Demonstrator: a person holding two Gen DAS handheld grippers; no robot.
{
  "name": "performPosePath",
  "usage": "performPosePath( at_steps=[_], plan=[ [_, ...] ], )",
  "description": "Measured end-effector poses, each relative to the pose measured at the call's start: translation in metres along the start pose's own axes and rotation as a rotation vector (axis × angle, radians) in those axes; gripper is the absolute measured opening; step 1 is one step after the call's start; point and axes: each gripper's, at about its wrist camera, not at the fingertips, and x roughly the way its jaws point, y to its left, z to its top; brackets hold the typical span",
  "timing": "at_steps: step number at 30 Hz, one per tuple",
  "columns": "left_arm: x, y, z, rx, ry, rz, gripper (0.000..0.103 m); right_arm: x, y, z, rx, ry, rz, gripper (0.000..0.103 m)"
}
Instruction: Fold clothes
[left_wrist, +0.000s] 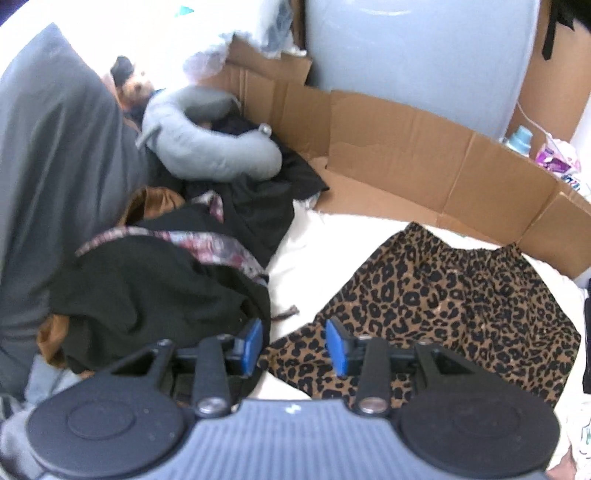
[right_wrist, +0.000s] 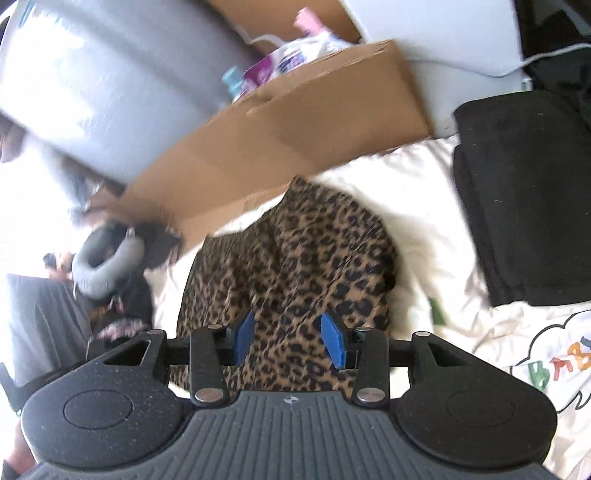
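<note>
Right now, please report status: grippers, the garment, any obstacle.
Left gripper and right gripper open, holding nothing. Leopard-print garment lies spread on white sheet. Dark clothes pile close on its left.

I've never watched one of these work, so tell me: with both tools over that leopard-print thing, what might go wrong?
Two risks, I'd guess. The left tool sits at the leopard-print garment's edge, right beside the black clothes pile, and could snag that instead. The right tool hangs open over wrinkled fabric, so it might pinch several layers and fold unevenly.
</note>
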Motion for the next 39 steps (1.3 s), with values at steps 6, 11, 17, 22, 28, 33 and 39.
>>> performPosePath(
  at_steps=[6,11,17,22,28,33,39],
  plan=[
    [-0.015,-0.030,0.011,0.068,-0.031,-0.002,0.062,-0.003,-0.033,0.006,0.016,-0.058,-0.031,0.047],
    [-0.001,-0.064,0.008,0.106,-0.015,-0.030,0.062,0.011,-0.060,0.002,0.017,-0.076,-0.074,0.047],
    [0.033,-0.101,-0.007,0.113,0.023,-0.105,0.062,0.041,-0.079,-0.006,-0.005,-0.084,-0.100,0.047],
    [0.058,-0.126,-0.026,0.157,0.049,-0.142,0.062,0.066,-0.086,-0.014,-0.049,-0.089,-0.114,0.047],
    [0.085,-0.150,-0.041,0.166,0.085,-0.198,0.062,0.100,-0.084,-0.020,-0.116,-0.089,-0.124,0.047],
    [0.110,-0.171,-0.064,0.179,0.127,-0.249,0.062,0.137,-0.083,-0.017,-0.153,-0.093,-0.145,0.046],
    [0.129,-0.194,-0.089,0.169,0.152,-0.298,0.062,0.164,-0.076,-0.013,-0.150,-0.084,-0.165,0.047]
  ],
)
